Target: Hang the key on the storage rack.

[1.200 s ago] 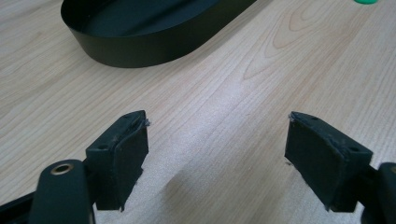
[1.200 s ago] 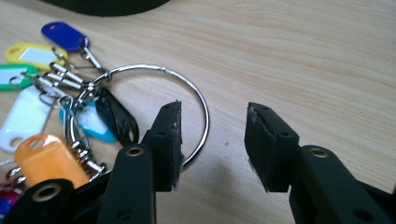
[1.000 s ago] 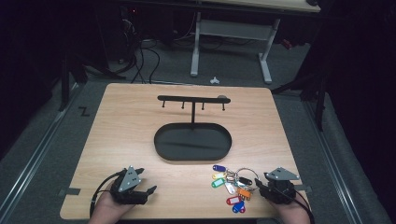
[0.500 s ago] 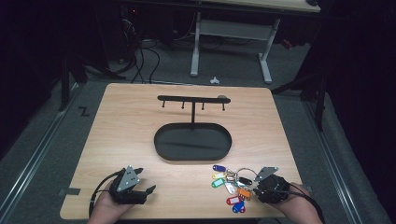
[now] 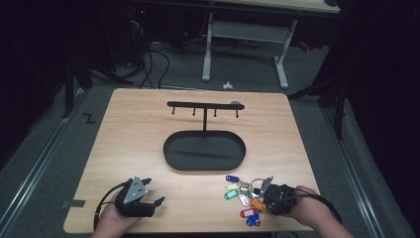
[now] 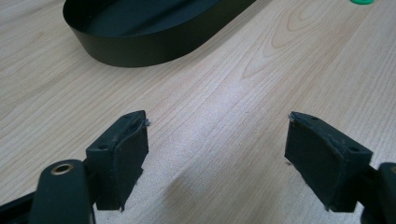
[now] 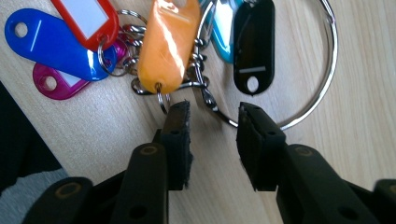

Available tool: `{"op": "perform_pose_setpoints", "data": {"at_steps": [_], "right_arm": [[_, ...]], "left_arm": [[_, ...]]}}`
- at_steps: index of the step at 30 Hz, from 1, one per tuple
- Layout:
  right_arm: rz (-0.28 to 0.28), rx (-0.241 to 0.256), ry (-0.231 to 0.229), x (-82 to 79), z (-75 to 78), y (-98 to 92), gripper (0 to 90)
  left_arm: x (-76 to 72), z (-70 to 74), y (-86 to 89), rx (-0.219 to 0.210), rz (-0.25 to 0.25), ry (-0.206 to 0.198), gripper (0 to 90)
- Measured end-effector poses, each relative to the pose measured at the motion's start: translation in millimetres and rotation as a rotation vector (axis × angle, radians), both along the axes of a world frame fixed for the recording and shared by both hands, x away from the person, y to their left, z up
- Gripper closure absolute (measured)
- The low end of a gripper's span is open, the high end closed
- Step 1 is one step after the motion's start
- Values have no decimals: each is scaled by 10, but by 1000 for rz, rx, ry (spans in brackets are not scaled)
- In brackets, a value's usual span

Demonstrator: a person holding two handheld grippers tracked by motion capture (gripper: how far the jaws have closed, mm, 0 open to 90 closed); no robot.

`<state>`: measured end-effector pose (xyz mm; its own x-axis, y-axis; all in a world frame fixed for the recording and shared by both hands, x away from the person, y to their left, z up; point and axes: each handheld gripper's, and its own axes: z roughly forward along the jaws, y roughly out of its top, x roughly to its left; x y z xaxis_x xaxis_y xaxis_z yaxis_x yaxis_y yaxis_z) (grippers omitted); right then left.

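We find almost nothing readable here. The one sign is a dark mark shaped like the letter Z point(image 5: 89, 118), on the grey floor point(image 5: 44, 163) just left of the table point(image 5: 129, 144). The key tags point(image 7: 163, 46) carry paper label windows, as on the red tag point(image 7: 86, 18) and the black tag point(image 7: 253, 46), but we see no writing on them; the black tag shows only a plain white bar.
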<state>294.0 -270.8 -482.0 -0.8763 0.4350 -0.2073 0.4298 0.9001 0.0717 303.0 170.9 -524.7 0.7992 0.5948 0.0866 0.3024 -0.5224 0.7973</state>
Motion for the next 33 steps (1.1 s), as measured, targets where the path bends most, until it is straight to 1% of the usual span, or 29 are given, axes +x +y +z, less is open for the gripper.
{"op": "perform_pose_setpoints", "data": {"at_steps": [1,2,3,4,7,9,13,20,22,23,24,25,26,28,33], "right_arm": [[0,0,0,0,0,0,660],[23,-7,20,25,-5,44,685],[23,-7,20,25,-5,44,685],[37,-15,33,40,-13,80,729],[56,-36,56,65,-29,128,776],[61,-33,65,74,-33,147,777],[55,-26,68,88,-21,179,778],[74,-25,71,98,-28,272,795],[79,-29,72,109,-34,289,822],[79,-29,72,109,-34,289,822],[80,-40,87,116,-51,283,830],[80,-40,87,116,-51,283,830],[77,-46,98,113,-47,270,840],[72,-49,98,110,-45,242,839],[63,-87,119,88,-44,168,831]], "left_arm": [[0,0,0,0,0,0,220],[0,1,1,-1,-1,0,220],[0,1,1,-1,-1,0,220],[-1,1,1,1,-2,0,220],[0,3,4,-1,-1,0,221],[0,4,6,-1,-1,-1,221],[1,2,4,0,-4,1,221],[-2,1,-5,4,-9,2,222],[-2,1,-4,5,-10,2,222],[-2,1,-4,5,-10,2,222],[-4,1,-1,4,-10,3,222],[-4,1,-1,4,-10,3,222],[-3,1,2,2,-9,3,222],[0,0,6,4,-11,5,222],[-1,-1,-3,8,-15,5,222]]}}
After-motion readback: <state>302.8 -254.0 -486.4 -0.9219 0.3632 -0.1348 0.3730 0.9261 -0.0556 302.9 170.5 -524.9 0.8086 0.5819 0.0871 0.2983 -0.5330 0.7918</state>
